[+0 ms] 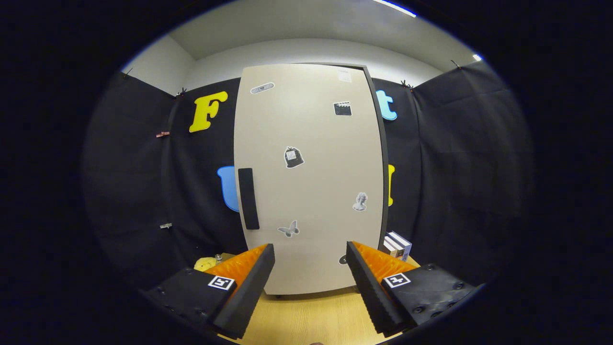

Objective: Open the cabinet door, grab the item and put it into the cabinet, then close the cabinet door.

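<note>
So, my gripper (310, 268) jaws spread, empty, over wooden worktop (306, 316); closed beige cabinet door (311, 182) ahead, black cloth walls around.

Tongs (310, 251) apart, facing closed cabinet door (311, 177)

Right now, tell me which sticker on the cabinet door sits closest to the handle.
The butterfly sticker, low on the cabinet door, just right of the handle's lower end. The others sit higher or farther right. The gripper's fingers are open, apart from the door.
</note>
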### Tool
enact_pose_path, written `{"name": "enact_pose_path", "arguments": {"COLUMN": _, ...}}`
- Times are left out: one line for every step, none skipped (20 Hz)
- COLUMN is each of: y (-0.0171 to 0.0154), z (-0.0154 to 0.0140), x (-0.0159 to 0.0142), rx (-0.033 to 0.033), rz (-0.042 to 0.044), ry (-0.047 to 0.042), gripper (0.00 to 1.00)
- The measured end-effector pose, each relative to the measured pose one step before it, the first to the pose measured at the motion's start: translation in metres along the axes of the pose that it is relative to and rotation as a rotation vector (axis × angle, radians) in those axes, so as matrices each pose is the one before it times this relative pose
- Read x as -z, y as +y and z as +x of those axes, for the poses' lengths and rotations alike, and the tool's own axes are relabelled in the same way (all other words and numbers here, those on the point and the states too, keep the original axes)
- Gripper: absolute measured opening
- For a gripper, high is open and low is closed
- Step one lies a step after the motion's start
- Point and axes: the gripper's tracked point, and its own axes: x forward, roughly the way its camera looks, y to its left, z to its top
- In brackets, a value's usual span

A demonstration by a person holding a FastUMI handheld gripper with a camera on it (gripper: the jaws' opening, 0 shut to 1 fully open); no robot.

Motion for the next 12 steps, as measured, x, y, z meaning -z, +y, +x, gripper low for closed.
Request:
{"name": "enact_pose_path", "arguments": {"y": 0.00542, "z": -0.00136, "x": -0.00274, "rx": -0.0073, "rz": 0.00157, "ry": -0.01005, "gripper": 0.96}}
{"name": "enact_pose_path", "arguments": {"y": 0.00564, "z": -0.00063, "x": 0.00003, "rx": -0.0083, "rz": -0.00403, "ry": -0.00037, "gripper": 0.96}}
{"name": "enact_pose_path", "arguments": {"y": 0.00443, "z": -0.00009, "x": 0.00054, "rx": -0.00597, "rz": -0.00544, "ry": 0.00222, "gripper": 0.96}}
{"name": "enact_pose_path", "arguments": {"y": 0.00457, "z": -0.00065, "x": 0.00001, "rx": -0.00774, "rz": -0.00119, "ry": 0.00009, "gripper": 0.96}}
{"name": "enact_pose_path", "arguments": {"y": 0.00469, "z": -0.00069, "x": 0.0006, "rx": -0.00732, "rz": 0.00077, "ry": 0.00083, "gripper": 0.96}}
{"name": "enact_pose_path", "arguments": {"y": 0.00341, "z": -0.00092, "x": 0.00069, "rx": -0.00474, "rz": -0.00042, "ry": 0.00053, "gripper": 0.97}}
{"name": "enact_pose_path", "arguments": {"y": 0.00239, "z": -0.00093, "x": 0.00134, "rx": -0.0018, "rz": -0.00133, "ry": 0.00154, "gripper": 0.97}}
{"name": "enact_pose_path", "arguments": {"y": 0.00228, "z": -0.00239, "x": 0.00129, "rx": -0.00344, "rz": -0.00001, "ry": 0.00254, "gripper": 0.97}}
{"name": "enact_pose_path", "arguments": {"y": 0.00204, "z": -0.00115, "x": 0.00076, "rx": -0.00355, "rz": -0.00019, "ry": 0.00184, "gripper": 0.96}}
{"name": "enact_pose_path", "arguments": {"y": -0.00052, "z": -0.00075, "x": 0.00085, "rx": 0.0003, "rz": -0.00264, "ry": 0.00258, "gripper": 0.96}}
{"name": "enact_pose_path", "arguments": {"y": -0.00122, "z": -0.00045, "x": -0.00015, "rx": 0.00196, "rz": -0.0023, "ry": 0.0005, "gripper": 0.96}}
{"name": "enact_pose_path", "arguments": {"y": -0.00156, "z": -0.00064, "x": -0.00103, "rx": 0.00281, "rz": -0.00012, "ry": -0.00144, "gripper": 0.96}}
